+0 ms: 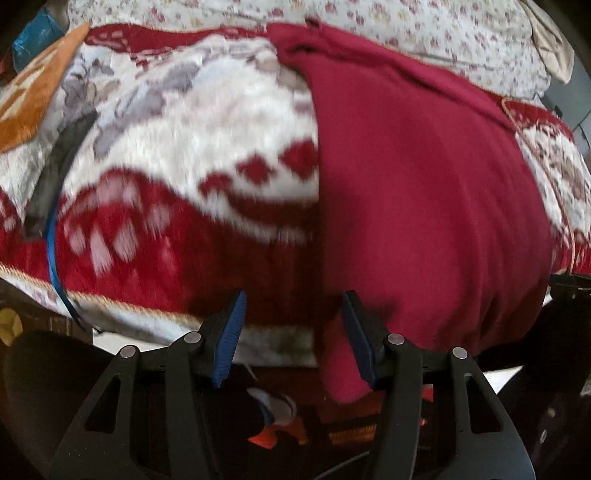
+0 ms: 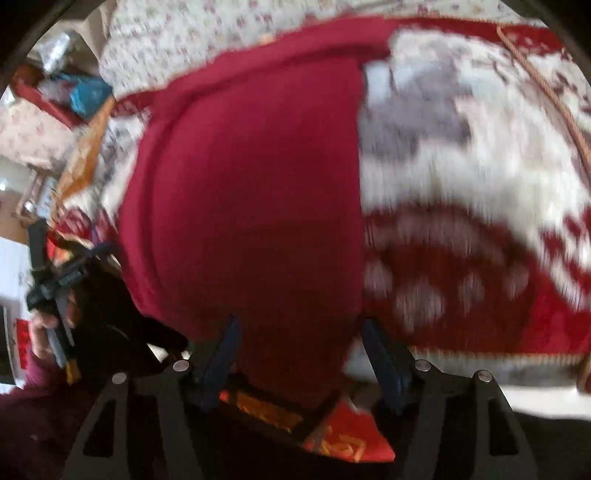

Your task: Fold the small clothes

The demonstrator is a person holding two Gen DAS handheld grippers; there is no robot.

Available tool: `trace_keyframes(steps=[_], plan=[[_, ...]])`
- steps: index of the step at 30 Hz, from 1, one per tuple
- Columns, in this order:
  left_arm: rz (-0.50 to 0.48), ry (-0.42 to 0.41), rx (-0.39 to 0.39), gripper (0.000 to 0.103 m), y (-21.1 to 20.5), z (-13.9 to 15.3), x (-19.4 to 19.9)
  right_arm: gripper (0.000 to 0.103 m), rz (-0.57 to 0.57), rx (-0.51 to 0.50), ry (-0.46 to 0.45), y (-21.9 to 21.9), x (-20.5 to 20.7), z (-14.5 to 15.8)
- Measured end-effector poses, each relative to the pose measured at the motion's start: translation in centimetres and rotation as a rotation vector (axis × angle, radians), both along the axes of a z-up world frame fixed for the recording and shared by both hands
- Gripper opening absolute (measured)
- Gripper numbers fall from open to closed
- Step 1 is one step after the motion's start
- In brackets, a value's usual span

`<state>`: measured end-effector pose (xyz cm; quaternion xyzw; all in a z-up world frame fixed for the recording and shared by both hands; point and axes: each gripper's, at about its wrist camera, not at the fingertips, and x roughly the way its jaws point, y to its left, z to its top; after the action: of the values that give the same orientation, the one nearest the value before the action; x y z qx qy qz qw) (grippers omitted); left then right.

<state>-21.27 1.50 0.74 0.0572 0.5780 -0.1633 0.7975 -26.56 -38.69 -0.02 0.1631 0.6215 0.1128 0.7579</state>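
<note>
A dark red garment lies spread on a bed, over a red and white patterned blanket; its near end hangs over the bed's front edge. My left gripper is open at that edge, its right finger against the garment's hanging left corner. In the right wrist view the same garment fills the middle. My right gripper is open, jaws either side of the garment's hanging near edge. The left gripper shows at the far left, held in a hand.
A floral sheet covers the back of the bed. An orange patterned cloth and a blue strap lie at the left. Red and orange items sit on the floor below the bed edge. Clutter stands at the far left.
</note>
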Motion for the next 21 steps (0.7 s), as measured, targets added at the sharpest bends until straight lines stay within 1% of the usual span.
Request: trace_keyframes(steps=[4, 7, 11, 16, 21], plan=[[-0.035, 0.052, 0.023, 0.053, -0.3, -1.7, -0.9, 0.066, 0.017, -0.005, 0.082, 0.4, -0.7, -2.1], [-0.078, 0.111, 0.028, 0.053, -1.0, -2.8, -1.3, 0.066, 0.024, -0.037, 0.126, 1.0, -0.6, -3.3], [-0.096, 0.117, 0.041, 0.053, -1.6, -3.4, -1.4, 0.066, 0.006, -0.020, 0.146, 1.1, -0.4, -4.2], [-0.105, 0.133, 0.051, 0.053, -2.4, -4.3, -1.2, 0.066, -0.014, 0.008, 0.145, 1.2, 0.1, -4.6], [-0.137, 0.154, 0.045, 0.053, -3.4, -5.1, -0.8, 0.066, -0.032, 0.031, 0.162, 1.7, 0.3, -5.3]])
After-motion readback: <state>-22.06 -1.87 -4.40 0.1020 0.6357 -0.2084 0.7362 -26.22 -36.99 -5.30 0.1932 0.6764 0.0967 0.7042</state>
